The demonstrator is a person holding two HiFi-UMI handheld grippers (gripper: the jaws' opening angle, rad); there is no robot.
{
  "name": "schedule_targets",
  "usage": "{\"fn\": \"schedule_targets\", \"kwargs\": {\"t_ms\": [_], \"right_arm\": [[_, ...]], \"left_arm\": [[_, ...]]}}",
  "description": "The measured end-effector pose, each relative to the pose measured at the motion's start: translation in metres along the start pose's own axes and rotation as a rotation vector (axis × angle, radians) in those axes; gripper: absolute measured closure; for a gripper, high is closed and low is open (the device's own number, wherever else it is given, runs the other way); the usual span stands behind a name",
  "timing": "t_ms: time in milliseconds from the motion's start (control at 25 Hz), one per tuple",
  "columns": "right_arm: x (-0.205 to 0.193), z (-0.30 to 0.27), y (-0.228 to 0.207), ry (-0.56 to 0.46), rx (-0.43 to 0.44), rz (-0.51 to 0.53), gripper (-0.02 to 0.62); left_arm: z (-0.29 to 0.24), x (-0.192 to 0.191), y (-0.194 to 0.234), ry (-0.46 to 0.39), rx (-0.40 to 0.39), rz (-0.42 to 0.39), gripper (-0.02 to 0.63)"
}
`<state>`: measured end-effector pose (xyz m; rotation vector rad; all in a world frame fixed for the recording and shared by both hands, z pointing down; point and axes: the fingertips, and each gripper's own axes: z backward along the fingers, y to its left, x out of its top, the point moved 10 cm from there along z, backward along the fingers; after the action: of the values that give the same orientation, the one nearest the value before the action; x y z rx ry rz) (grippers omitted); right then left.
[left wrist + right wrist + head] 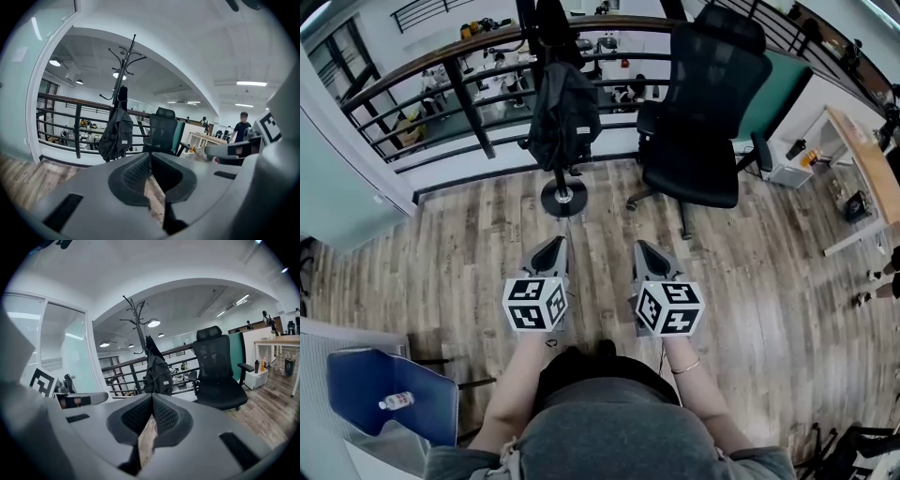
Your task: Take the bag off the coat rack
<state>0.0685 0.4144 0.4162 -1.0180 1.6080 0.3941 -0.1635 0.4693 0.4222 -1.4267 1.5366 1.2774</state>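
The left tongs (551,246) and right tongs (650,249) are both pinched together, empty, side by side over the floor (441,253). The black bag (563,117) hangs on the coat rack (563,198) at twelve o'clock — well apart from them — with an office chair (703,112) at one o'clock.

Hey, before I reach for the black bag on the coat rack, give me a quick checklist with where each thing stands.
1. Black fabric bag hangs on the black metal coat rack: ok.
2. Left gripper empty: ok.
3. Right gripper empty: ok.
4. Jaws open for a grasp: not ok, both shut.
5. Wooden floor up to the rack free of obstacles: ok; the black office chair stands aside to the right.
6. How the bag is hooked on: cannot tell.
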Motion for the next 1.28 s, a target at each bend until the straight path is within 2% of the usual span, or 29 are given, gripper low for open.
{"fn": "schedule_targets", "kwargs": {"t_ms": [200,240,440,640,960,1280], "right_arm": [[0.0,0.0,-0.009,0.008,0.011,0.008,0.583],[0.0,0.0,-0.011,0.014,0.023,0.007,0.536],[-0.001,-0.002,-0.015,0.026,0.064,-0.001,0.477],[-0.004,-0.014,-0.018,0.05,0.09,-0.015,0.425],[0.007,-0.075,-0.03,0.087,0.102,-0.025,0.367],[0.041,-0.171,-0.039,0.11,0.089,-0.01,0.339]], "left_arm": [[-0.001,-0.004,-0.003,-0.003,-0.001,0.018,0.572],[-0.002,-0.005,-0.004,-0.002,0.002,0.021,0.564],[-0.003,-0.008,-0.007,0.006,0.022,0.027,0.476],[-0.011,-0.01,0.0,0.023,0.048,0.029,0.419],[-0.06,0.002,0.046,0.031,0.08,0.05,0.368],[-0.132,0.032,0.108,0.034,0.104,0.061,0.344]]}}
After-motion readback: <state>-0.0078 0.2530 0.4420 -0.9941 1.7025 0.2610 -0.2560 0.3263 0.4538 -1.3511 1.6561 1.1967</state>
